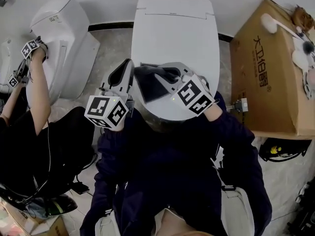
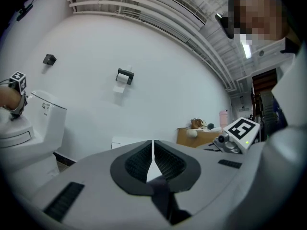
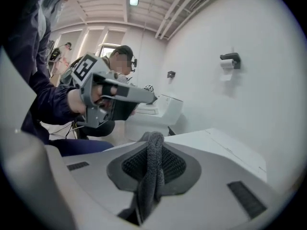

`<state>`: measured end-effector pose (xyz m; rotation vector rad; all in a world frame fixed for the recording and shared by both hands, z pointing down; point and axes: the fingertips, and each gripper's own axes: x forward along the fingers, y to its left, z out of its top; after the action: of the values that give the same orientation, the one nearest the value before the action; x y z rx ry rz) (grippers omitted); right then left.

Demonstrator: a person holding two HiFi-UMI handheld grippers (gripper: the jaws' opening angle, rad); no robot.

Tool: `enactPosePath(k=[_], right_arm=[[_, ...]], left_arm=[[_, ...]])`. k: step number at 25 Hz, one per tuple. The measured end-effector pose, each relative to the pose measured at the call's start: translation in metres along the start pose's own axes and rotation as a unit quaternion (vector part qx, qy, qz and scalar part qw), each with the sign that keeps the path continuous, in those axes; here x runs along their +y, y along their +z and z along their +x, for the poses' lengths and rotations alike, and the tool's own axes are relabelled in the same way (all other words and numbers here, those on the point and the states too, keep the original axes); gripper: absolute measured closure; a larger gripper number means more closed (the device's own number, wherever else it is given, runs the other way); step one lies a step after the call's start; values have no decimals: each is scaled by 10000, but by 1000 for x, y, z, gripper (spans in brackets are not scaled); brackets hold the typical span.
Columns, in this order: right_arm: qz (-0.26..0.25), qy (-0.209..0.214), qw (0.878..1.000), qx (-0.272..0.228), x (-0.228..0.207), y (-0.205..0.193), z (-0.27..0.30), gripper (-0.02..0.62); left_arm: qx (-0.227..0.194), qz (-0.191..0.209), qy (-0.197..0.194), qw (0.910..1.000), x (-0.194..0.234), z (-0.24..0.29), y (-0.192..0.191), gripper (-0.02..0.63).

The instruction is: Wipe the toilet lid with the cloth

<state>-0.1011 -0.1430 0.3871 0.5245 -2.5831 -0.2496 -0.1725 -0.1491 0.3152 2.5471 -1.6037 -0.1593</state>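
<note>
The white toilet lid [image 1: 174,33] is shut and fills the middle of the head view. Over its near edge my right gripper [image 1: 148,77] is shut on a dark grey cloth [image 1: 147,88], which hangs bunched just above the lid. In the right gripper view a rolled fold of the cloth [image 3: 152,171] runs up between the pads of the right gripper [image 3: 154,138]. My left gripper [image 1: 129,65] is held just left of the cloth, pointing away from me. Its pads meet at the tips, and the left gripper [image 2: 153,145] holds nothing that I can make out.
A second white toilet [image 1: 59,18] stands at the left, where another person [image 1: 39,87] works with their own grippers. A large cardboard box [image 1: 268,68] with small items on top stands close to the right. A paper holder [image 2: 124,75] hangs on the wall behind.
</note>
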Motion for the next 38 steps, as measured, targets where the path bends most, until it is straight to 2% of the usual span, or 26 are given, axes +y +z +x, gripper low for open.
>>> enactPosePath(k=[5, 9, 13, 22, 38], right_arm=[[608, -679, 9951, -374, -49, 10, -14, 537], [732, -1184, 9888, -530, -82, 10, -32, 537], [900, -1446, 9836, -590, -99, 5, -43, 537], [1135, -1614, 9785, -595, -103, -15, -50, 537], [1152, -1644, 9776, -638, -100, -15, -51, 537]], left_arm=[[41, 34, -87, 9999, -9, 7, -3, 588], [68, 43, -168, 9998, -17, 13, -6, 588], [109, 23, -214, 9997, -22, 18, -10, 588], [183, 113, -306, 9993, -35, 24, -15, 588], [195, 153, -289, 9993, -33, 24, -15, 588]])
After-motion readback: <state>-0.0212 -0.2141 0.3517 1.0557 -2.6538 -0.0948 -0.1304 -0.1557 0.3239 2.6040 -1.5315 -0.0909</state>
